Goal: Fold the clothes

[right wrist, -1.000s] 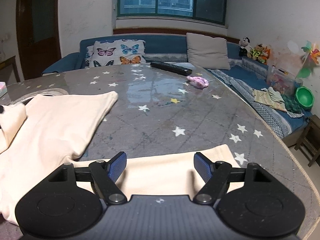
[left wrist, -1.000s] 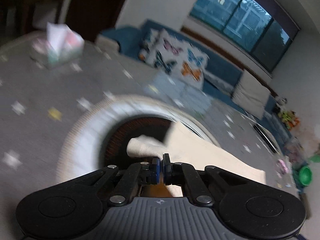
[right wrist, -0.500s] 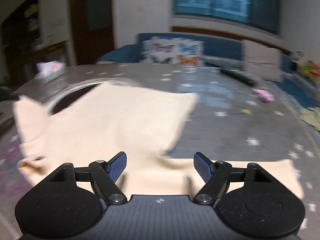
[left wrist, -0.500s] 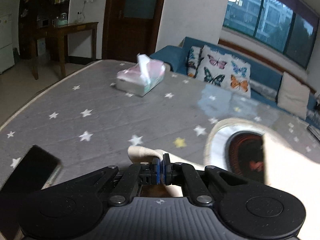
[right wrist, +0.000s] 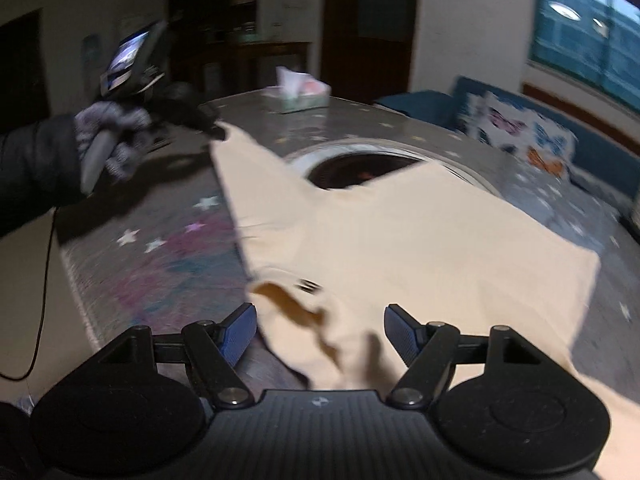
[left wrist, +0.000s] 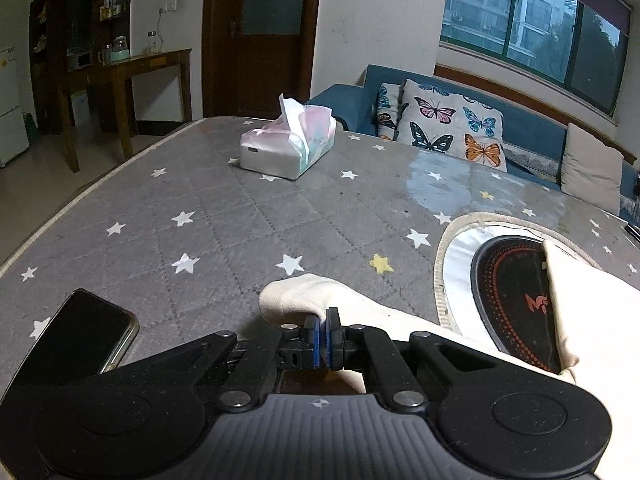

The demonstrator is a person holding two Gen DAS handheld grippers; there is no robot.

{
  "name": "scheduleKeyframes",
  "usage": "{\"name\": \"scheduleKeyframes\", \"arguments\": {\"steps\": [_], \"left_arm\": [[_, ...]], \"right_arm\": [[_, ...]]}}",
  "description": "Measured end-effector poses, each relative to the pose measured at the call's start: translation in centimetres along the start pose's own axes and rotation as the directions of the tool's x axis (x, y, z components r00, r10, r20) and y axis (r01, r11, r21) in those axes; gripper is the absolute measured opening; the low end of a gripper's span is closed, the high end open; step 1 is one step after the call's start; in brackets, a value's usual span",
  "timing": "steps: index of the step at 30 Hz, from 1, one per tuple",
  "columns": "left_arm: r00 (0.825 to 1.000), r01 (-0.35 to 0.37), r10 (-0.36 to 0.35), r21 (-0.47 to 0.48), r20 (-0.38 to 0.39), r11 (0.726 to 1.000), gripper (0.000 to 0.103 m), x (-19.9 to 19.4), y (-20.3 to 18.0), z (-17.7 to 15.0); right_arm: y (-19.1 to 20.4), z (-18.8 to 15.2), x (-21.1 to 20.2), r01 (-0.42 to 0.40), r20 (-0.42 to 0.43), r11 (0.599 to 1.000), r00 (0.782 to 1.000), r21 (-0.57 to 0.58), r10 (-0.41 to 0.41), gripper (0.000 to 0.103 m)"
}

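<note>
The left gripper has its blue-padded jaws pressed together on a folded corner of the cream fabric garment, which bulges just past the tips. The right gripper has jaws apart and closing; the garment's rumpled collar lies between them, touching neither pad. Beyond, the cloth spreads over the grey star-patterned tabletop, partly covering a round black inset cooktop. Farther off sits a white tissue pack.
</note>
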State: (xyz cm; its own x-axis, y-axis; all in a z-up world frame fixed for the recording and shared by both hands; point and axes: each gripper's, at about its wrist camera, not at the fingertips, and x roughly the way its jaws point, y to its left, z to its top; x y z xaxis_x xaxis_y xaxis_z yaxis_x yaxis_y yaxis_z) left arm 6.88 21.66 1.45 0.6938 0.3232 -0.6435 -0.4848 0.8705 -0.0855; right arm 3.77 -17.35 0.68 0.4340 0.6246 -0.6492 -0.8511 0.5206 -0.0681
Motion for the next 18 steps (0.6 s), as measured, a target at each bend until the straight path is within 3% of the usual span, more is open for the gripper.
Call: {"name": "scheduleKeyframes", "arguments": {"steps": [3, 4, 6, 8, 10, 18], "left_arm": [[1.0, -0.007, 0.007, -0.004, -0.001, 1.0, 0.003, -0.1, 0.2, 0.0], [1.0, -0.01, 0.01, -0.005, 0.0, 1.0, 0.003, -0.1, 0.3, 0.0], [1.0, -0.013, 0.013, -0.007, 0.001, 1.0, 0.003, -0.2, 0.4, 0.0], [1.0, -0.014, 0.014, -0.009, 0.004, 1.0, 0.003, -0.3, 0.6, 0.1], [1.0, -0.015, 0.015, -0.011, 0.013, 1.0, 0.003, -0.7, 0.7, 0.1], [0.998, -0.053, 0.052, 0.017, 0.038, 0.998, 0.003, -4.0, 2.3, -1.1]], "right_arm": [[1.5, 0.8, 1.4, 0.004, 0.017, 0.997, 1.0, -0.08, -0.002, 0.068], [1.9, 1.0, 1.8, 0.005, 0.02, 0.995, 1.0, -0.096, -0.003, 0.062], [2.4, 1.3, 2.8, -0.003, 0.014, 0.992, 1.0, -0.127, 0.004, 0.048], [2.7, 1.3, 3.5, 0.011, -0.005, 0.99, 1.0, -0.14, -0.011, 0.02], [2.6, 1.1, 3.7, -0.01, -0.011, 0.992, 1.0, -0.129, 0.009, 0.009], [3.4, 0.0, 1.3, -0.12, -0.01, 0.983, 0.993, -0.138, 0.12, 0.007]]}}
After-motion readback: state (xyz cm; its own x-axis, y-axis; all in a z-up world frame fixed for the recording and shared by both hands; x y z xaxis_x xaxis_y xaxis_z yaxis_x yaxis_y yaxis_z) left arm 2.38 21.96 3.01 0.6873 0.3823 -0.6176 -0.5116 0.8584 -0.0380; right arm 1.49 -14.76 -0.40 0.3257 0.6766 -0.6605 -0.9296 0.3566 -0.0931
